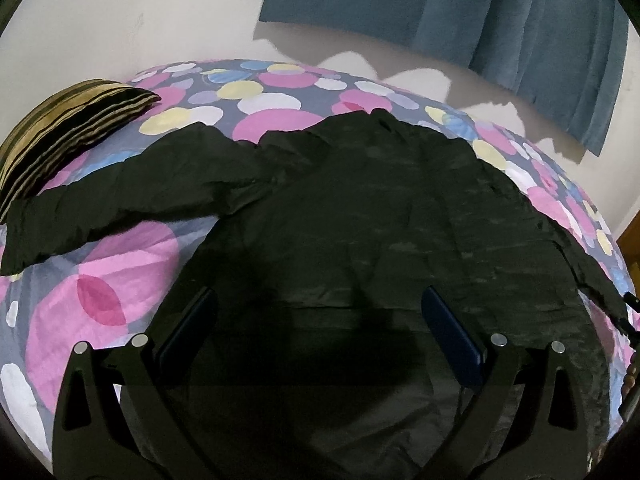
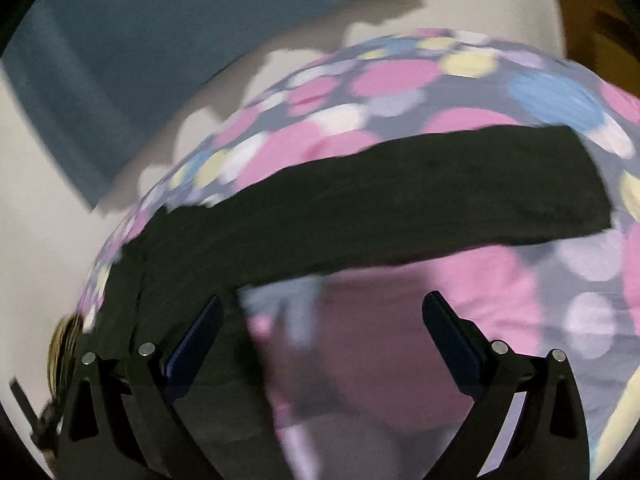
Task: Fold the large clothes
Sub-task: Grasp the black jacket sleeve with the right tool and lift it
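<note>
Both hand-held grippers, left (image 1: 318, 316) and right (image 2: 320, 320), hover spread wide above black jacket (image 1: 360, 208).

Matt crinkled black garment (image 1: 360, 208), seemingly soft bedspread (image 1: 120, 264)

Black jacket (image 1: 360, 208) — pink-dotted grey bedspread (image 1: 100, 280) — striped olive-black pillow (image 1: 68, 132).

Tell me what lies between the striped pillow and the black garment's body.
In the left wrist view, the black garment stretches one sleeve across the dotted bedspread toward the striped pillow.
</note>
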A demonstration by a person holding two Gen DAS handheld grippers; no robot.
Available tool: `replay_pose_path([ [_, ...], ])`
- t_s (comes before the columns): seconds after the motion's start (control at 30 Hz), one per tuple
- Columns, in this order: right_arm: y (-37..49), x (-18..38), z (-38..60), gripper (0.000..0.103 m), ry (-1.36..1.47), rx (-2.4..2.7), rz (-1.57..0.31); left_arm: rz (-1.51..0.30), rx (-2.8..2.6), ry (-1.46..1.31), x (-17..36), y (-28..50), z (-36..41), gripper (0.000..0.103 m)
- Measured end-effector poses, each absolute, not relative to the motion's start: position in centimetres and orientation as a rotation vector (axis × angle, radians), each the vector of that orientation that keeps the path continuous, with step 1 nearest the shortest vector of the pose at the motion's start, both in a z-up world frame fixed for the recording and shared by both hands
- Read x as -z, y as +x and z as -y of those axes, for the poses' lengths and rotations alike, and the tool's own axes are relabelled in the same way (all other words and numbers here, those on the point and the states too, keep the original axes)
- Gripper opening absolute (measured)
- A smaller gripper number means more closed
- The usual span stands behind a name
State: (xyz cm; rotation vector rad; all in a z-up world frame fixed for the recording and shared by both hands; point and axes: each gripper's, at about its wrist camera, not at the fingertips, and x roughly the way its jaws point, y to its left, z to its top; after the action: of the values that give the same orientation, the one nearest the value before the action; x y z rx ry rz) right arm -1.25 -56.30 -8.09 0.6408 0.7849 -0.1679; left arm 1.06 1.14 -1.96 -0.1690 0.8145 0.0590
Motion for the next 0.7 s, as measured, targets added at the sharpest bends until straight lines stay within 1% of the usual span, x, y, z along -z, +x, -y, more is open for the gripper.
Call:
replay_pose_path([
  [0.13, -2.3, 10.5, 61.0, 0.099, 0.813, 0.234, -0.765, -0.824, -0.07, -0.167, 2.6, 1.4, -1.4, 0.101],
  [0.23, -2.4, 11.8, 62.8, 0.099, 0.881, 0.266, -0.755, -0.832, -0.074, -0.173, 3.0, 1.6, -1.6, 0.101],
  [0.37, -2.1, 12.2, 64.7, 0.099, 0.929, 0.33, -0.668, -0.847, -0.079, -0.177, 3.5, 1.8, -1.6, 0.101],
  [0.5, -2.5, 12.8, 66.9, 0.098, 1.041, 0.388, -0.57, -0.851, -0.084, -0.178, 3.7, 1.8, -1.7, 0.101],
  [0.7, -2.8, 12.9, 68.6, 0.097, 1.072, 0.49, -0.482, -0.859, -0.084, -0.182, 4.0, 1.9, -1.8, 0.101],
])
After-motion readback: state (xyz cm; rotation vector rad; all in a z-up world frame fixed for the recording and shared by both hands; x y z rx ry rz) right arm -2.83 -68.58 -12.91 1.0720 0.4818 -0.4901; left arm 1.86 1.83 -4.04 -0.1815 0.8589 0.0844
